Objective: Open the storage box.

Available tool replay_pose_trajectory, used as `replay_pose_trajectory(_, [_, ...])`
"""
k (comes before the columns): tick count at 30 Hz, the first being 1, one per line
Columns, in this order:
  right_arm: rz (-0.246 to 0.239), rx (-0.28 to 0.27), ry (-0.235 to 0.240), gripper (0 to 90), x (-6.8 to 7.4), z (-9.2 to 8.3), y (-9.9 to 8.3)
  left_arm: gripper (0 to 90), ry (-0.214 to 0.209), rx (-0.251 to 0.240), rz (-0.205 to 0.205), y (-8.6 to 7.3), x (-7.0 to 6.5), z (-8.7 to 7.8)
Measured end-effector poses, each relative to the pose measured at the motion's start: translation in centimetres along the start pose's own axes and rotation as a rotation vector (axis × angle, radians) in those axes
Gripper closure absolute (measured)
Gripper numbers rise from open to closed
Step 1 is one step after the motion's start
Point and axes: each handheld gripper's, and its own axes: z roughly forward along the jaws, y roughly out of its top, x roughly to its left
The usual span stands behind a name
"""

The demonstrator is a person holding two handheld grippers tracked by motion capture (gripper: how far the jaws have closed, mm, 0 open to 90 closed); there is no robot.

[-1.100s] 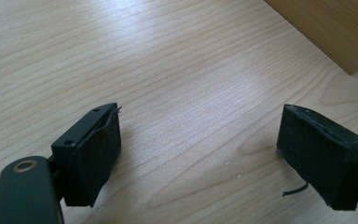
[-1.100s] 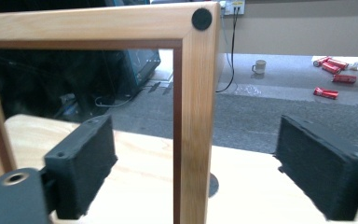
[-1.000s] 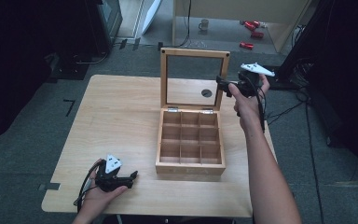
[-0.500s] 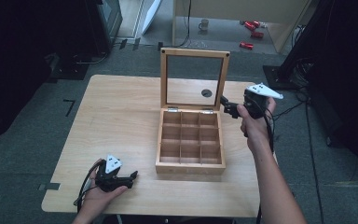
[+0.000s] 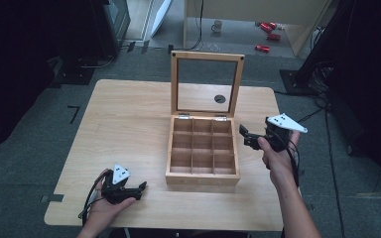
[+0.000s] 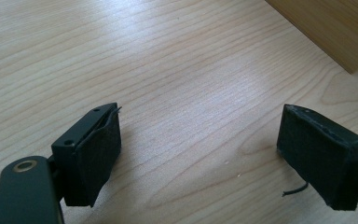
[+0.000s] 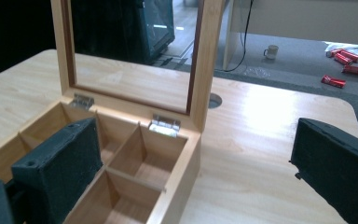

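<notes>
At table centre, one wooden box [image 5: 203, 153] shows nine compartments; left gripper [image 5: 140, 189] at seven o'clock and right gripper [image 5: 244, 137] at three o'clock both gape, holding nothing.

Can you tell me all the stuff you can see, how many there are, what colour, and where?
Wooden box: one, light brown, middle of the table, nine empty compartments.
Lid: one, wood frame with a clear pane, standing upright at the back of the box on two silver hinges.
Table: one, pale wood, with a round hole behind the box.
Mug: one, pale, on the floor behind the table.
Red things: a few, on the floor at the back right; too small to tell what.
Left tool: one, black with a grey plate, near front left of the table, jaws open, empty.
Right tool: one, black with a grey plate, beside the box's right side, jaws open, empty.
</notes>
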Motion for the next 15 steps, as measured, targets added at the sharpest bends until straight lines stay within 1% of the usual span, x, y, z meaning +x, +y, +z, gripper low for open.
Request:
replay_pose_trajectory(1, [-0.007, 0.007, -0.004, 1.1, 0.1, -0.5, -0.6, 14.1, 0.0, 0.0, 0.0, 0.0, 0.0, 0.0])
replay_pose_trajectory(3, [-0.009, 0.007, -0.007, 1.2, 0.1, -0.7, -0.8, 14.1, 0.0, 0.0, -0.001, 0.0, 0.0, 0.0])
replay_pose_trajectory(6, [-0.014, 0.01, -0.012, 1.1, 0.0, -1.5, -1.8, 14.1, -0.001, -0.001, -0.003, 0.0, 0.0, 0.0])
replay_pose_trajectory(7, [-0.011, 0.015, -0.013, 1.2, 0.0, -1.9, -2.4, 14.1, -0.001, -0.001, -0.003, 0.0, 0.0, 0.0])
replay_pose_trajectory(8, [-0.011, 0.015, -0.013, 1.2, 0.0, -1.9, -2.4, 14.1, -0.001, -0.001, -0.003, 0.0, 0.0, 0.0])
replay_pose_trajectory(11, [-0.002, 0.023, -0.016, 1.2, -0.1, -2.4, -3.3, 14.0, 0.0, 0.001, 0.0, 0.0, 0.0, 0.0])
replay_pose_trajectory(12, [0.005, 0.03, -0.022, 1.1, -0.3, -2.8, -4.1, 14.1, 0.001, 0.001, 0.0, 0.0, 0.0, 0.0])
replay_pose_trajectory(13, [0.005, 0.03, -0.022, 1.1, -0.3, -2.8, -4.1, 14.1, 0.001, 0.001, 0.0, 0.0, 0.0, 0.0])
replay_pose_trajectory(15, [0.009, 0.036, -0.031, 1.2, -0.6, -3.1, -4.8, 14.0, 0.002, 0.001, 0.001, 0.0, 0.0, 0.0])
